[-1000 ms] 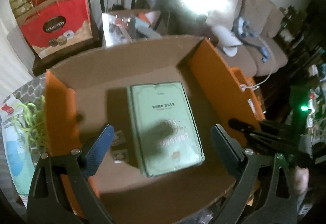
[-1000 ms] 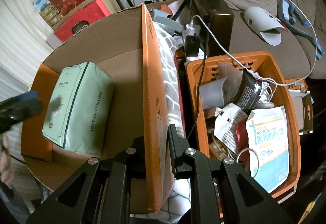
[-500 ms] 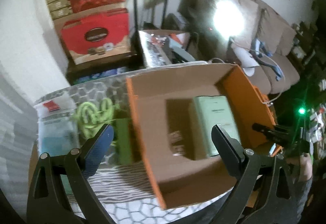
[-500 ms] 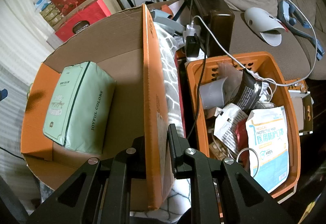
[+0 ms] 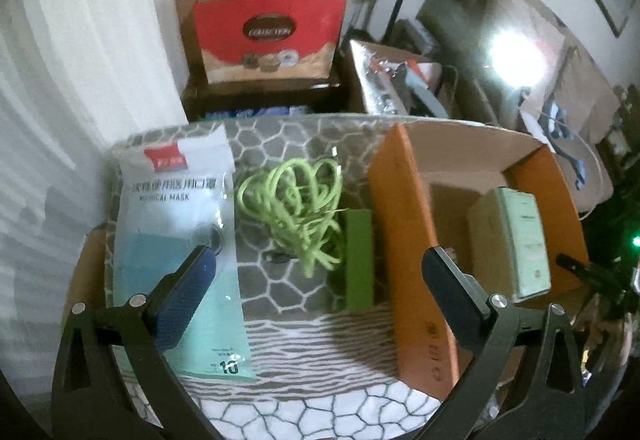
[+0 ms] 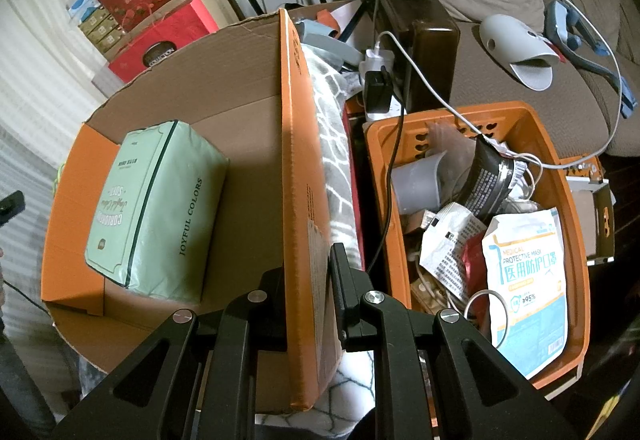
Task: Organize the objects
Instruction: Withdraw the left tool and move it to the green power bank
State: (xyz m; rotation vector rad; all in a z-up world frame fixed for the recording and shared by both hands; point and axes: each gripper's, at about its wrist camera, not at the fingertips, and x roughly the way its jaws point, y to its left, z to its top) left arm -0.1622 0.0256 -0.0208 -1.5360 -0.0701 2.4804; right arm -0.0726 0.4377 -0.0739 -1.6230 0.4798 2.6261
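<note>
Grey honeycomb-patterned tablecloth [image 5: 280,292], "MEDICAL MASK" pack [image 5: 176,224] at its left edge, tangled lime-green cord [image 5: 296,200] beside an orange-flapped cardboard box [image 5: 404,232] holding a mint "JOYFUL COLORS" tissue pack [image 6: 152,208], left gripper [image 5: 320,292] spread wide and empty, jaws just widening, right gripper [image 6: 310,304] pinching the box flap.
</note>
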